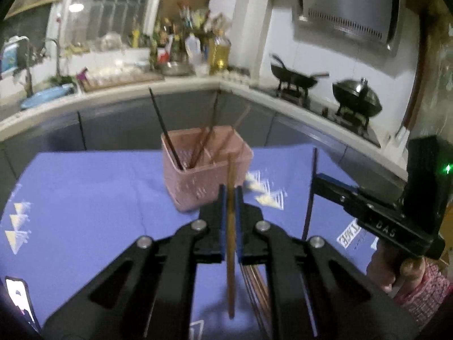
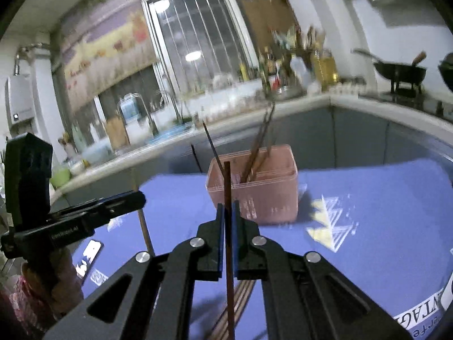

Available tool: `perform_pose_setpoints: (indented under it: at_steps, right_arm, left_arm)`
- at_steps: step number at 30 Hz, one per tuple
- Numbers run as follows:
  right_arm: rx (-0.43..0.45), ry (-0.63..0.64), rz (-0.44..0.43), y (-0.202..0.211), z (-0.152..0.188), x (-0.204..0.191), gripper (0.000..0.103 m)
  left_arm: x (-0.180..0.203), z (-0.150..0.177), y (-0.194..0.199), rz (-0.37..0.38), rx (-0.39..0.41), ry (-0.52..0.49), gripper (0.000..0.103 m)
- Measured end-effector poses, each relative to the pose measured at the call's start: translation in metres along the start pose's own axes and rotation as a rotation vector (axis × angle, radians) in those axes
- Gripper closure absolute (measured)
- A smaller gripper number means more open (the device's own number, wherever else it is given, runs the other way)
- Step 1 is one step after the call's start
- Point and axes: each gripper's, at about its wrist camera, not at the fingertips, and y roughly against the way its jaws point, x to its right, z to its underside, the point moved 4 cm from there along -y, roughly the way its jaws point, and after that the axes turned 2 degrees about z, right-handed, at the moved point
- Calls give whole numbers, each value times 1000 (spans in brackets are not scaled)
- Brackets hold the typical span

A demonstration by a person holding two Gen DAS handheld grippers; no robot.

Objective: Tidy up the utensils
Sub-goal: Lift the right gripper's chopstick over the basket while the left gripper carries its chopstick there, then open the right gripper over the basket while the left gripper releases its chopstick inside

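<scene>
Both tools are clenched, each on a single chopstick held upright between its blue-lined fingers. The left tool grips a light brown chopstick that runs up above the fingertips and hangs down below the linkage toward the blue cloth covering the surface. The right tool pinches a dark reddish-brown chopstick the same way, its upper end reaching in front of the pink basket. That basket – a pink plastic holder with slotted sides – stands on the cloth ahead of both tools, near but apart from them, and it already carries several chopsticks leaning at different angles, a thin black one tilting left and brown ones toward the middle and right. Below and between the two tools a loose bundle of remaining chopsticks lies on the cloth, partly hidden by the linkages. In the left wrist view the right tool shows from the side at the right edge, with the person's hand on its handle; in the right wrist view the left tool shows at the left edge likewise. A phone lies on the cloth at the left. Behind, a kitchen counter curves around – with two black woks on the stove.
</scene>
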Motion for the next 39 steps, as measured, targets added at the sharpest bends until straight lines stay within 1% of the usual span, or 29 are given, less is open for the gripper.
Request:
perform_pose_setpoints:
  at_steps: [2, 5, 8, 12, 13, 14, 18, 19, 20, 22, 24, 26, 27, 29, 30, 31, 32, 33, 34, 35, 36, 38, 39]
  right_arm:
    - [17, 4, 5, 2, -3, -1, 98]
    - [12, 3, 10, -4, -6, -1, 98]
    - [10, -17, -1, -5, -16, -2, 98]
    - [42, -17, -13, -8, -48, -1, 98]
    - [60, -15, -15, -12, -65, -2, 98]
    - [73, -14, -14, -15, -77, -3, 98]
    - [175, -16, 31, -35, -140, -7, 98]
    - [196, -19, 39, -40, -151, -7, 98]
    - [215, -22, 51, -47, -162, -7, 98]
    - [229, -30, 73, -66, -177, -6, 98]
    - [207, -42, 87, -87, -181, -3, 98]
    - [156, -39, 120, -114, -173, 2, 98]
    - [123, -39, 131, -126, -167, 4, 98]
    - [39, -58, 140, -152, -150, 12, 98]
    - [12, -68, 138, -159, -144, 13, 98]
    - [-34, -81, 144, -172, -136, 17, 98]
    - [-60, -89, 146, -179, -130, 18, 98]
    - [-92, -97, 145, -187, -124, 19, 98]
    - [-126, -110, 141, -194, -119, 22, 97]
    - [-148, -125, 138, -197, -115, 24, 97]
    - [-153, -136, 130, -198, -112, 22, 97]
    - [-130, -161, 121, -189, -114, 24, 95]
    - [-105, -171, 118, -181, -117, 25, 93]
  left_arm:
    - [-2, -2, 5, -18, 13, 1, 98]
    - [-4, -3, 2, -38, 8, -5, 98]
    - [-6, -12, 3, -31, 4, 3, 98]
    - [-11, -49, 5, -24, 51, 5, 98]
    - [-12, -68, 8, -23, 77, 3, 98]
    - [-11, -79, 7, -28, 93, -1, 98]
    - [-15, -145, 3, -88, 190, -4, 98]
    - [-17, -154, 2, -97, 207, -2, 98]
    - [-19, -169, -2, -124, 243, -9, 98]
    - [-22, -181, -15, -161, 251, -17, 98]
    - [-27, -184, -36, -194, 219, -15, 98]
    - [-37, -178, -63, -214, 160, -3, 98]
    - [-43, -171, -78, -223, 116, 2, 98]
    - [-51, -160, -98, -234, 61, 15, 98]
    - [-56, -154, -108, -236, 36, 26, 98]
    - [-61, -145, -120, -240, -2, 44, 94]
    - [-65, -138, -128, -246, -34, 57, 88]
    - [-67, -132, -132, -251, -52, 65, 69]
    - [-72, -127, -136, -265, -71, 79, 61]
    - [-76, -123, -134, -284, -64, 93, 58]
    - [-78, -121, -130, -287, -54, 103, 58]
    - [-83, -121, -114, -286, -17, 135, 58]
    - [-86, -121, -102, -293, 12, 155, 57]
